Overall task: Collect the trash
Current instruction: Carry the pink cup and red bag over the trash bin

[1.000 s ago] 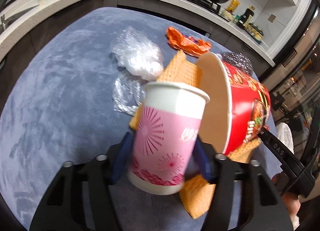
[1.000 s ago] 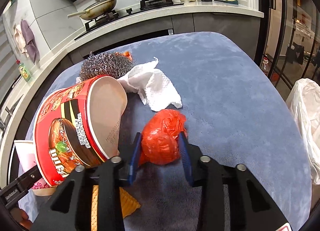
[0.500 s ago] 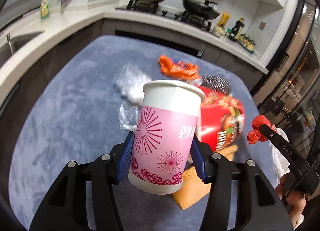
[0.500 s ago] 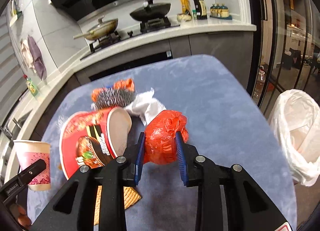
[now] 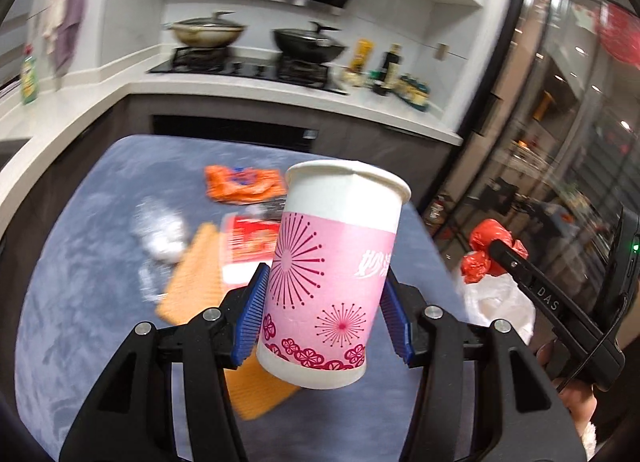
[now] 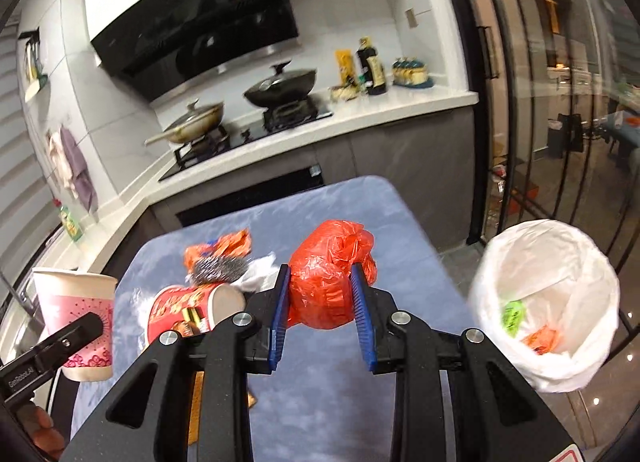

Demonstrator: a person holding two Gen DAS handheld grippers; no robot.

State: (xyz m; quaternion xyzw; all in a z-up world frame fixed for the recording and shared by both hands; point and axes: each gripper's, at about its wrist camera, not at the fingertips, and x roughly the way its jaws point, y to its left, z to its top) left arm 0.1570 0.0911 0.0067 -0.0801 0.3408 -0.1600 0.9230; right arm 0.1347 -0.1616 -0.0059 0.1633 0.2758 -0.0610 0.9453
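Observation:
My left gripper is shut on a pink and white paper cup, held tilted above the blue-grey table. The same cup shows at the left edge of the right wrist view. My right gripper is shut on a crumpled red plastic bag, also lifted off the table; the bag shows at the right of the left wrist view. A bin lined with a white bag stands beside the table on the right, with some scraps inside.
On the table lie a red instant-noodle tub on its side, a steel scourer, an orange wrapper, white tissue, clear plastic film and an orange cloth. Behind is a counter with a hob and pans.
Both grippers have risen well above the table with the cup and the red bag. The noodle tub now lies lower and farther off. The lined bin has come into the right wrist view.

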